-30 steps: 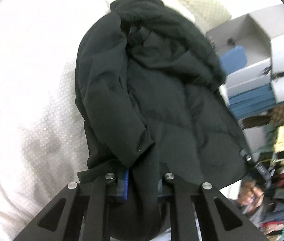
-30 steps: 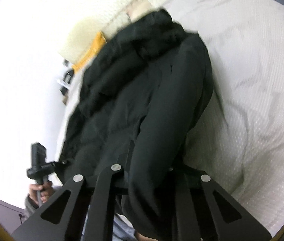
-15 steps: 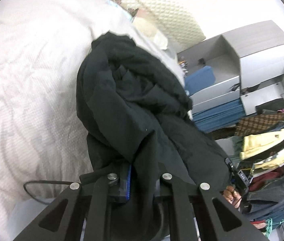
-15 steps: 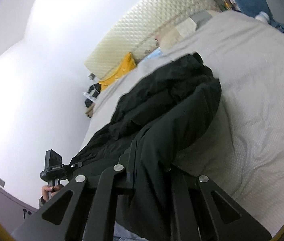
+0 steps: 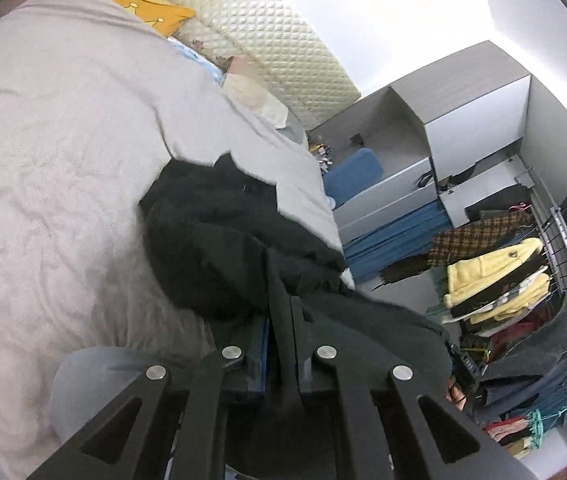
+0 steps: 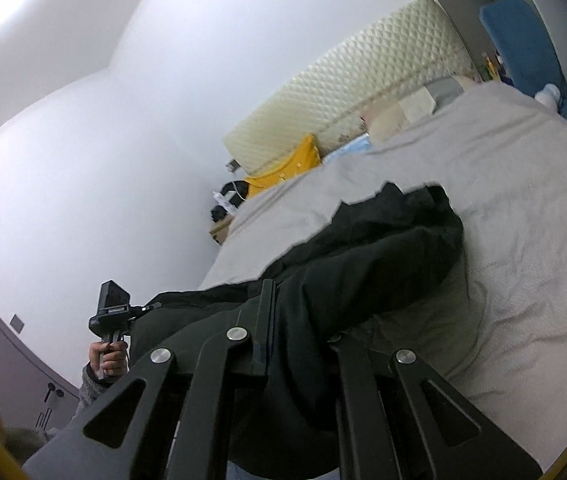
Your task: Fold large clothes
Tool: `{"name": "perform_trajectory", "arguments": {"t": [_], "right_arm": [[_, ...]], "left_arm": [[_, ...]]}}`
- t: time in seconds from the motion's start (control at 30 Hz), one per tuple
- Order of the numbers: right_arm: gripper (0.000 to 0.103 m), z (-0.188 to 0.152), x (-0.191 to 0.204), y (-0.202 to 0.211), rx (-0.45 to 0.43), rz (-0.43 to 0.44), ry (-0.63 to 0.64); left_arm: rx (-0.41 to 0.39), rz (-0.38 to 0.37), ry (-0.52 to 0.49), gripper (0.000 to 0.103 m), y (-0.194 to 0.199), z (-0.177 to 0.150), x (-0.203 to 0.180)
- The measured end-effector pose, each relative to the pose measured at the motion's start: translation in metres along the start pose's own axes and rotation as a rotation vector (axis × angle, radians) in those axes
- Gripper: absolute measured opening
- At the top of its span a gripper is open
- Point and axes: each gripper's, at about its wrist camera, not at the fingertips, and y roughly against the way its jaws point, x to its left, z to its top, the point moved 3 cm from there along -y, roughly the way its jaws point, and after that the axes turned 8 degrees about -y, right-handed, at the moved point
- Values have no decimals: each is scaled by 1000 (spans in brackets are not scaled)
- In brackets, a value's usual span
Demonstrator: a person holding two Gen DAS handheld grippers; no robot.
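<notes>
A large black padded jacket [image 5: 219, 240] lies bunched on the grey bedspread [image 5: 63, 140], its near end lifted off the bed's foot edge. My left gripper [image 5: 281, 320] is shut on a fold of the jacket, fabric pinched between its jaws. In the right wrist view the jacket [image 6: 383, 256] drapes over and between the jaws of my right gripper [image 6: 303, 320], which is shut on it. The left gripper [image 6: 113, 312] and the hand holding it show at the jacket's far end there.
A quilted cream headboard [image 5: 275, 52] and a yellow pillow [image 5: 139, 0] stand at the bed's head. Grey cabinets with a blue cushion [image 5: 353, 172] and a rack of hanging clothes [image 5: 499, 280] line the right side. A white wall [image 6: 103, 140] is on the left.
Both grippers have pulled the jacket's near end up and back toward the bed's foot. The cameras tilted upward, so more wall, headboard and cabinets show. The jacket now covers less of the bed.
</notes>
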Motion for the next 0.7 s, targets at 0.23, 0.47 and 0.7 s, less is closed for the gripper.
{"name": "perform_trajectory", "arguments": {"t": [0.23, 0.47, 0.7], "right_arm": [[7, 16, -4, -9, 16, -21, -20], [7, 86, -46, -49, 13, -71, -131], [7, 157, -115, -120, 32, -175, -295]], "left_arm": [[-18, 38, -14, 7, -9, 22, -6], [-11, 158, -78, 7, -53, 93, -18], [4, 322, -142, 7, -126, 160, -27]]}}
